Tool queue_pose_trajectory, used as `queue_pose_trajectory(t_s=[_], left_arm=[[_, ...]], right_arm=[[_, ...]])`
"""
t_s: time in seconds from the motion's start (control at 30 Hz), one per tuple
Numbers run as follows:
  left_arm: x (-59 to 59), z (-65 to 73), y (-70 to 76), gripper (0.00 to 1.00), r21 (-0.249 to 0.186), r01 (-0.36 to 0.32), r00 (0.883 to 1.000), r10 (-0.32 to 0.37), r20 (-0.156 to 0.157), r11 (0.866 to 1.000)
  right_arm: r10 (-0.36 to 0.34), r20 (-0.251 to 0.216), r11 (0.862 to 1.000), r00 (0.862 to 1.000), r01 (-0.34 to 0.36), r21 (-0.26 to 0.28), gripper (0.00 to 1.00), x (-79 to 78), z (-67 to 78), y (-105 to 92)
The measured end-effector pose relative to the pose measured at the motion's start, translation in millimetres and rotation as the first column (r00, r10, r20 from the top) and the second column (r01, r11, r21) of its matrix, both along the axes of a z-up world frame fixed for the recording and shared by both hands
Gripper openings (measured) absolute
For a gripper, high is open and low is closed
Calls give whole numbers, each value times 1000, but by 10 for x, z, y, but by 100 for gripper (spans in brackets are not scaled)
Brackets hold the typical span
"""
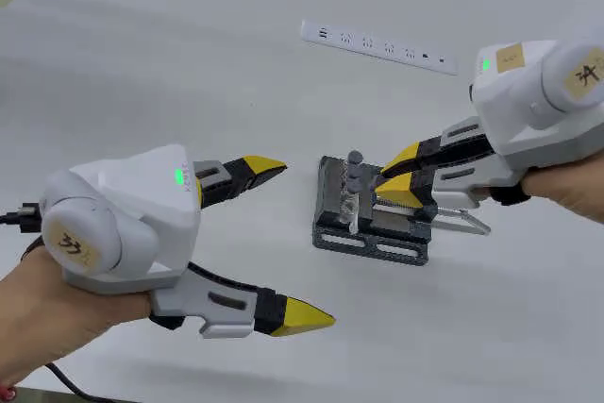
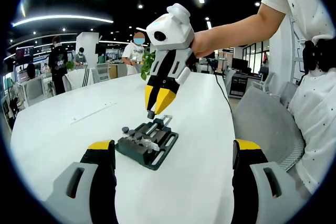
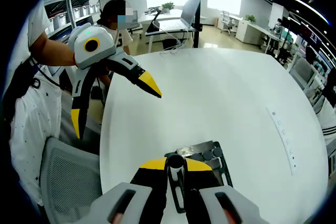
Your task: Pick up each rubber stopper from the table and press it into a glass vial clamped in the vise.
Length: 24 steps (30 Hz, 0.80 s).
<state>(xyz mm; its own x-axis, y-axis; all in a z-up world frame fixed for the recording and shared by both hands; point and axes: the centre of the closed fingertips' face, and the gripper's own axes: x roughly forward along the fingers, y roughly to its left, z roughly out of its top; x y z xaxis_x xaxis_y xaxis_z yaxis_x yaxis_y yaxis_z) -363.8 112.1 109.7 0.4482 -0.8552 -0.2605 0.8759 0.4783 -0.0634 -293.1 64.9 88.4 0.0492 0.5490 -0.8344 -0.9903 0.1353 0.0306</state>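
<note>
Your white round table (image 1: 142, 73) carries a long white power strip (image 1: 377, 45) at twelve o'clock of the dark metal vise (image 1: 370, 233), well apart. Your left gripper (image 1: 307, 243) hangs spread wide at its eight o'clock. Your right gripper (image 1: 382, 184), at two o'clock, pinches a dark grey rubber stopper (image 3: 176, 162) above the clamped glass vials (image 1: 351, 207).

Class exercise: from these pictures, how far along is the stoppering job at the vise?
Done: at least two vials in the vise already carry dark stoppers. In hand: the right gripper is shut on a rubber stopper, poised above the vise. Left: pressing that one into a vial. The left gripper is open, off to one side.
</note>
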Motion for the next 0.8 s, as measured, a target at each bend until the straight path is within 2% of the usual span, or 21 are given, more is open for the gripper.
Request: queue_pose_trajectory(t_s=[0.27, 0.43, 0.5, 0.8], left_arm=[[3, -83, 33, 97, 3, 3, 1000, -3, -6, 1000], [0, -108, 31, 98, 2, 4, 1000, -4, -8, 1000], [0, -114, 29, 98, 0, 5, 1000, -5, -9, 1000], [26, -110, 40, 98, -7, -4, 1000, 4, -6, 1000]], right_arm=[[11, -37, 996, 999, -14, -92, 5, 56, -281, 31], [30, -52, 990, 998, -37, -137, 5, 83, -398, 27], [41, -46, 987, 998, -48, -157, 5, 104, -435, 18], [60, -74, 980, 995, -73, -187, 5, 115, -524, 18]])
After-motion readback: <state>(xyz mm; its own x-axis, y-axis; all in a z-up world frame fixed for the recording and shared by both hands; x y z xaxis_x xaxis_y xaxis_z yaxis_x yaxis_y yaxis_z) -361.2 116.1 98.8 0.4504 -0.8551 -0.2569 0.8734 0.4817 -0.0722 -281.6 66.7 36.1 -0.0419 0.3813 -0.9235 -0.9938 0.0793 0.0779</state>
